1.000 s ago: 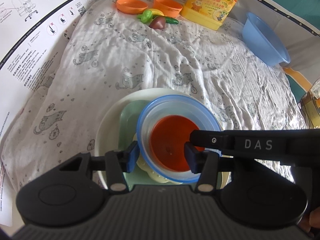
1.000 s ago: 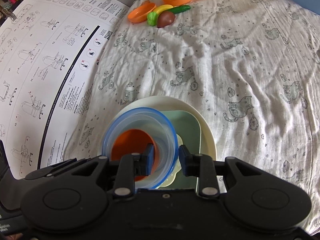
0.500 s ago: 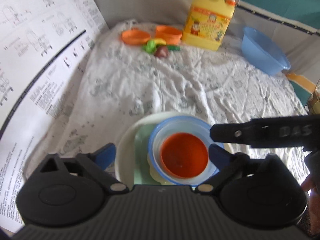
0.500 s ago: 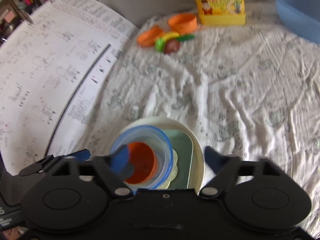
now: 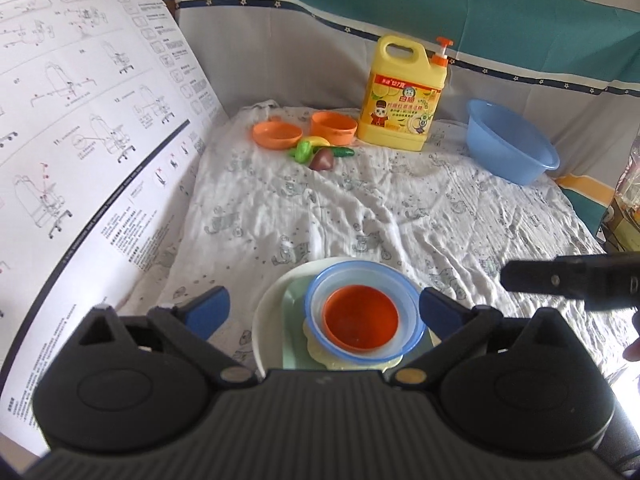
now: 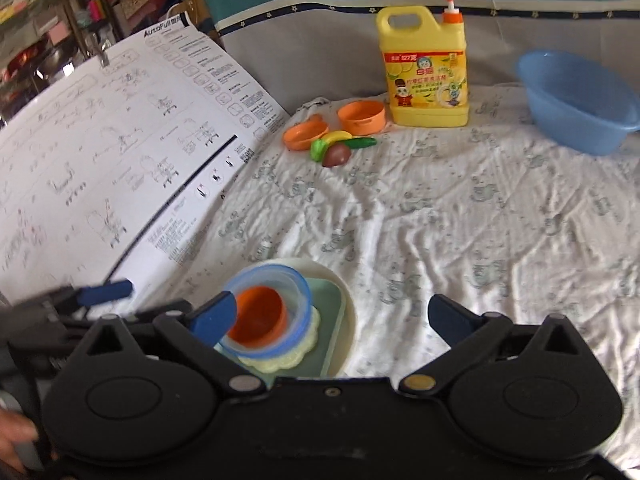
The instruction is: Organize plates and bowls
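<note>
While both sets of jaws stand spread wide with nothing between them, the left gripper [image 5: 322, 308] hovers over the orange bowl [image 5: 361, 317], and the right gripper's [image 6: 332, 316] jaws are opening, just right of that bowl. That bowl sits nested in a clear blue-rimmed bowl [image 5: 408, 304], on a pale yellow scalloped plate [image 6: 280, 362], a green square plate [image 6: 334, 312] and a cream round plate [image 5: 266, 320]. Far behind the orange bowl stand a yellow detergent jug [image 5: 400, 96] and a blue basin [image 5: 512, 148].
</note>
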Tool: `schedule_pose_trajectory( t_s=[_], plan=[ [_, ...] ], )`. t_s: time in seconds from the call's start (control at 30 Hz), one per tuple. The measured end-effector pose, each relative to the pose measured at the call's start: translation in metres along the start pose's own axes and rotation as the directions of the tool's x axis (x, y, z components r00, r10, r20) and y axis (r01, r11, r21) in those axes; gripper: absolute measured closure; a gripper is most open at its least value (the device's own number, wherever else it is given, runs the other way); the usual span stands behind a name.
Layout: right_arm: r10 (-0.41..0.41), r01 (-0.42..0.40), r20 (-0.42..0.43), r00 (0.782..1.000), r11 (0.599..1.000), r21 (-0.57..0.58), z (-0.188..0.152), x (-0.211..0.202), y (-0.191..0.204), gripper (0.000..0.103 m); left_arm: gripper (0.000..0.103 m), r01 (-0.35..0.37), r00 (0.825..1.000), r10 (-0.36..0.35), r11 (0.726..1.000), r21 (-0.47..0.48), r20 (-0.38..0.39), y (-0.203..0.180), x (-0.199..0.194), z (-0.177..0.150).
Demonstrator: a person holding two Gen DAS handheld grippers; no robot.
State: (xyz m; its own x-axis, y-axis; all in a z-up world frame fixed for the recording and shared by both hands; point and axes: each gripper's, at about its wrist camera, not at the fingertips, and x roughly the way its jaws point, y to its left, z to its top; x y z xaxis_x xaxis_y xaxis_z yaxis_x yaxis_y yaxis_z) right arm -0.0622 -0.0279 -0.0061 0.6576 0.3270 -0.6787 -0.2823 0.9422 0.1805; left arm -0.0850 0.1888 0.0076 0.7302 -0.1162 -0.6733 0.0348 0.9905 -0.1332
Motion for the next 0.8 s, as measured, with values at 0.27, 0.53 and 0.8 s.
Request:
schedule_pose_trajectory(
  t_s=[0.27, 0.53, 0.8],
  plan=[
    [-0.013, 0.01, -0.035, 0.999, 0.995, -0.097, -0.026, -0.01, 0.008, 0.0, 0.0, -0.02, 1.0, 0.02, 1.0, 0.018, -0.001, -0.004, -0.008, -0.016],
    [-0.023, 0.011, -0.057, 0.998, 0.979, -0.203, -0.043, -0.007, 0.026, 0.0, 0.0, -0.041, 0.999, 0.041, 0.999, 0.015, -0.004, -0.007, -0.003, -0.025],
    [-0.04, 0.026, -0.056, 0.998, 0.97, -0.24, -0.051, -0.009, 0.029, 0.0, 0.0, -0.051, 0.998, 0.052, 0.998, 0.03, -0.021, -0.008, 0.001, -0.026]
  ],
)
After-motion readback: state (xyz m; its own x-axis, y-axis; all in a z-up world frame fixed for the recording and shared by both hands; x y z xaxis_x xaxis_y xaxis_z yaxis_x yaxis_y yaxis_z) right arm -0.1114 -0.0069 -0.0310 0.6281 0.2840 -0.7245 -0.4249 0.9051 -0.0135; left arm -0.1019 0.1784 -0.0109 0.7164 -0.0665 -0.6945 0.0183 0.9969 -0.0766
